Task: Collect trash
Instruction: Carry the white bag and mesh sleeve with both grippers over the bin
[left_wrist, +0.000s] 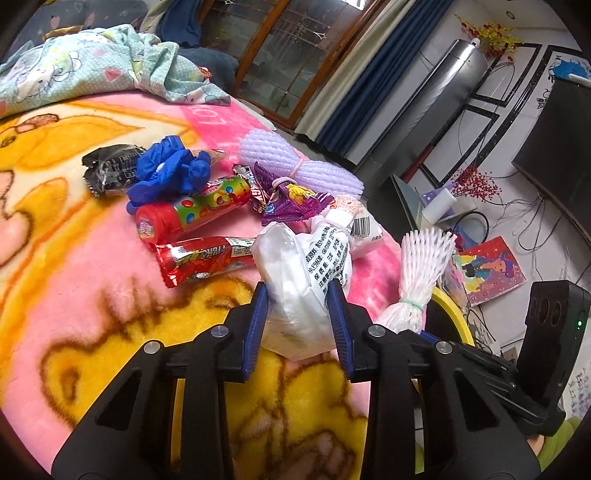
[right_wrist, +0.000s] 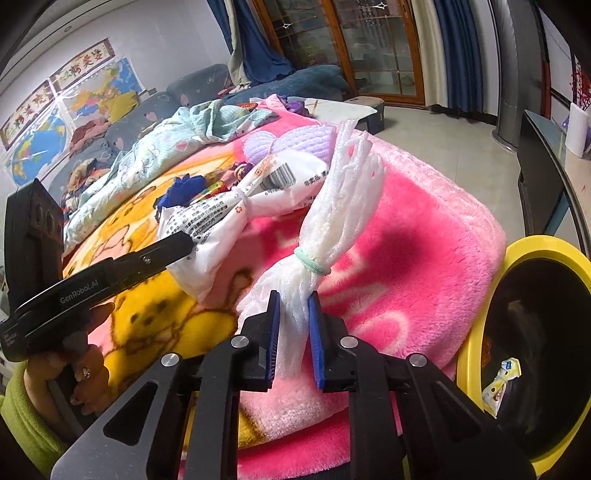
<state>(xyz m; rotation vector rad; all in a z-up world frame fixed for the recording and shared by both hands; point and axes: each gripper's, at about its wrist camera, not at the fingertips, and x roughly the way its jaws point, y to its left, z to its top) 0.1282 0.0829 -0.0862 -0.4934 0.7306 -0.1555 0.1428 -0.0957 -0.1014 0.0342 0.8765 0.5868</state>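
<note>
Trash lies on a pink and yellow blanket. My left gripper is shut on a white plastic bag with printed text; the right wrist view shows the same bag with the left gripper's fingers on it. My right gripper is shut on the lower end of a white foam net tied with a green band. The left wrist view has this net at the blanket's right edge. Its gripper is mostly hidden there.
Beyond the bag lie a red candy tube, a red wrapper, a blue glove, a black wrapper, a purple wrapper and a lilac foam net. A yellow-rimmed bin stands right of the blanket, a wrapper inside.
</note>
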